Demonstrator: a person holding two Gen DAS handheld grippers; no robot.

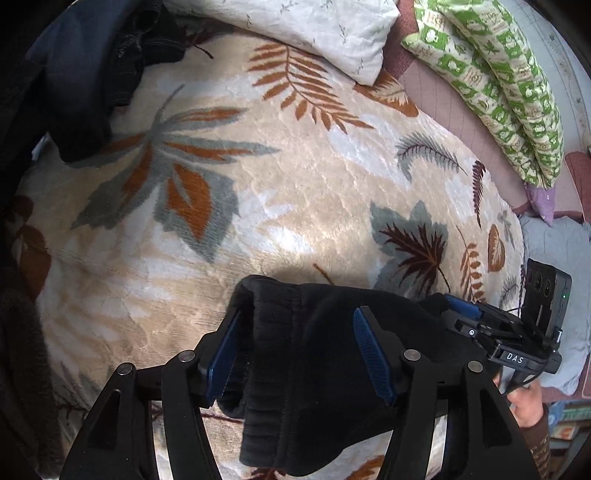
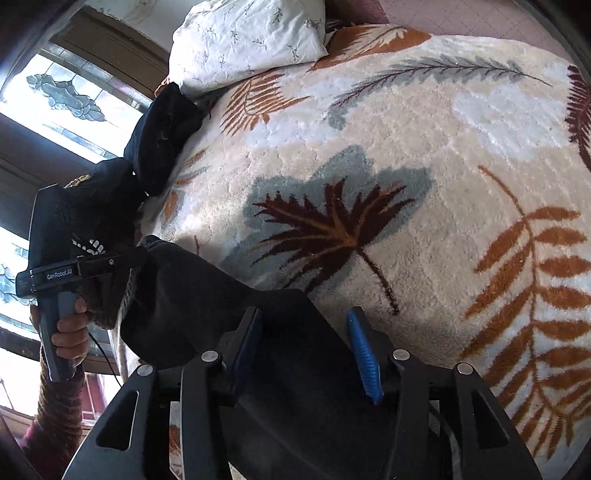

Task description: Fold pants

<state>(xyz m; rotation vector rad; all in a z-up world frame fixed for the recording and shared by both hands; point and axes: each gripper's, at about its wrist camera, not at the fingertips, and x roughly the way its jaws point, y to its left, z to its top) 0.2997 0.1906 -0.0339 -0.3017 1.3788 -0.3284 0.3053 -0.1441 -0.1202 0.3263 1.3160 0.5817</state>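
Black pants [image 1: 317, 373] hang between my two grippers above a leaf-patterned blanket [image 1: 258, 192]. My left gripper [image 1: 295, 350] has its blue pads wide apart, with the ribbed waistband draped over the left finger and filling the gap. My right gripper [image 2: 306, 350] also stands wide, with the black fabric [image 2: 258, 332] lying between its pads. In the left wrist view the right gripper [image 1: 491, 332] is at the right, touching the pants' far corner. In the right wrist view the left gripper [image 2: 74, 273] is at the left, at the other end of the pants.
A white pillow [image 1: 325, 33] and a green patterned pillow [image 1: 498, 81] lie at the far side of the bed. A pile of dark clothes [image 1: 85, 74] sits at the far left. A window [image 2: 55, 110] is beyond the bed's left edge.
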